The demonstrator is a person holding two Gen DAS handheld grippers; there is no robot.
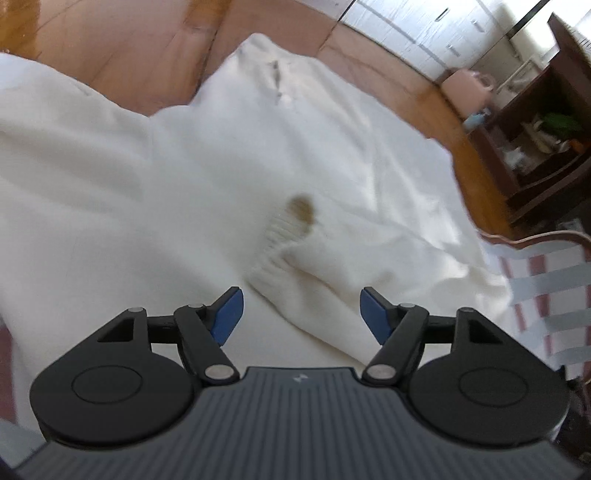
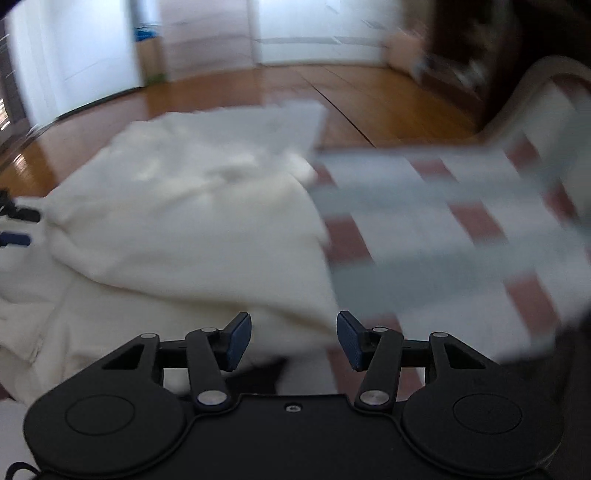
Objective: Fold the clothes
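Observation:
A white knitted sweater (image 1: 207,184) lies spread out and wrinkled over a striped cloth. Its sleeve ends in a ribbed cuff (image 1: 280,243) with a brownish patch (image 1: 301,210). My left gripper (image 1: 301,314) hovers open just before that cuff, and the sleeve runs under the gap between the blue pads (image 1: 229,314). In the blurred right wrist view the sweater (image 2: 184,221) fills the left half. My right gripper (image 2: 293,339) stands open over its near right edge, with nothing pinched. The left gripper's fingertips (image 2: 14,225) show at the far left edge.
The cloth (image 2: 443,229) under the sweater has red, grey and white stripes. A wooden floor (image 1: 129,48) lies beyond. A dark wooden shelf unit (image 1: 535,140) with small items stands at the right, with white cabinets (image 1: 424,26) behind.

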